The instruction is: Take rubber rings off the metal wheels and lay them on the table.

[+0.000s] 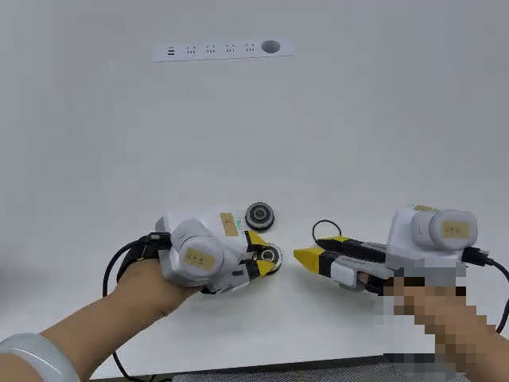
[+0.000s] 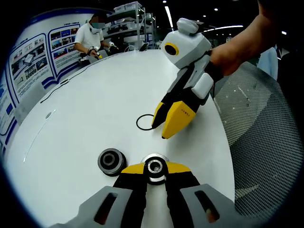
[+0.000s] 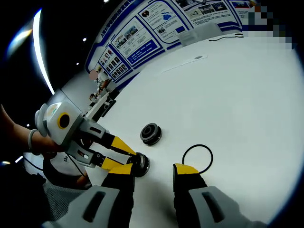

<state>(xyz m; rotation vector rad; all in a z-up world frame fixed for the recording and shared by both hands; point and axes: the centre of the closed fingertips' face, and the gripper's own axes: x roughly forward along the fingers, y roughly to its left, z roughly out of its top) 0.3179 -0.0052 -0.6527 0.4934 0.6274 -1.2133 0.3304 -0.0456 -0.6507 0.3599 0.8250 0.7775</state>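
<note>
My left gripper [image 1: 262, 255] [image 2: 155, 172] is shut on a small metal wheel [image 1: 272, 256] [image 2: 155, 166] whose silver rim looks bare. The wheel rests on the white table [image 1: 238, 143]. A second wheel [image 1: 260, 215] [image 2: 112, 161] [image 3: 151, 133] with a black rubber ring around it lies just beyond. A loose black rubber ring [image 1: 321, 230] [image 2: 144, 121] [image 3: 197, 158] lies flat on the table. My right gripper [image 1: 314, 250] [image 3: 153, 171] is open with nothing between its jaws. It points at the held wheel [image 3: 141, 164] from the right, next to the loose ring.
A white power strip [image 1: 223, 49] lies at the far side of the table. The table's front edge runs just below both hands. A grey mesh chair [image 2: 259, 137] stands beside the table. A person [image 2: 90, 38] works at another bench far off.
</note>
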